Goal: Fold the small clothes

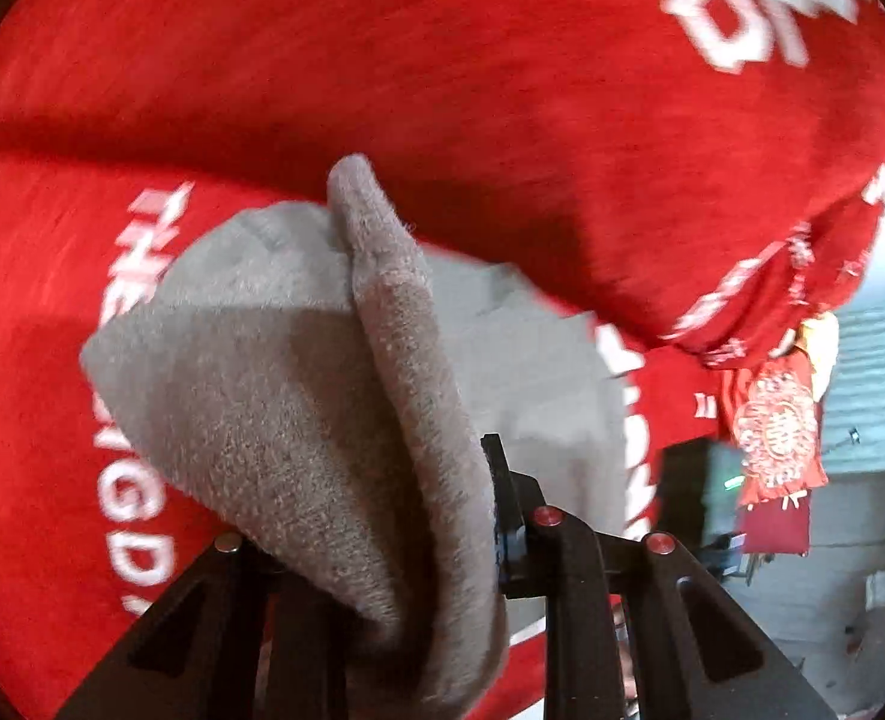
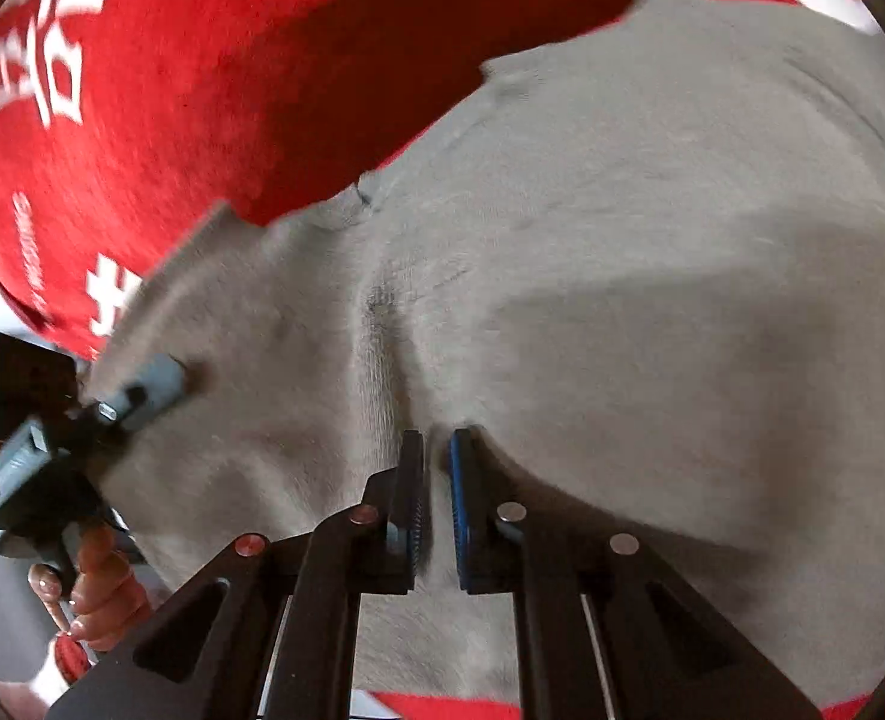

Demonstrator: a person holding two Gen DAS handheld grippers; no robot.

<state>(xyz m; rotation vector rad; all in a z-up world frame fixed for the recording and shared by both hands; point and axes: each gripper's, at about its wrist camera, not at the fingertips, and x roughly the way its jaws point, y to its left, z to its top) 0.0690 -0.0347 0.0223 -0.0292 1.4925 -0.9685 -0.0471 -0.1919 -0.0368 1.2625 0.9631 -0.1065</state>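
Both tongs are closed on the grey garment (image 2: pixel 592 276): the left tongs (image 1: pixel 442 540) pinch a lifted edge, the right tongs (image 2: pixel 436 480) a pleat. It lies on a red cloth (image 1: pixel 442 60) — folding has begun. Next, I think, carry the edge across — both hands together.

Setting: looks domestic, a lived-in room rather than a lab or shop, though little background is visible. Evidence: work surface covered by a red blanket (image 1: pixel 442 60) printed with large white lettering, draped and rumpled like bedding or a throw. At right edge of left wrist view, a red hanging ornament (image 1: pixel 778 432) with a white circular pattern. Behind it, pale horizontal slats (image 1: pixel 874 384), possibly a blind or siding; cannot tell which.
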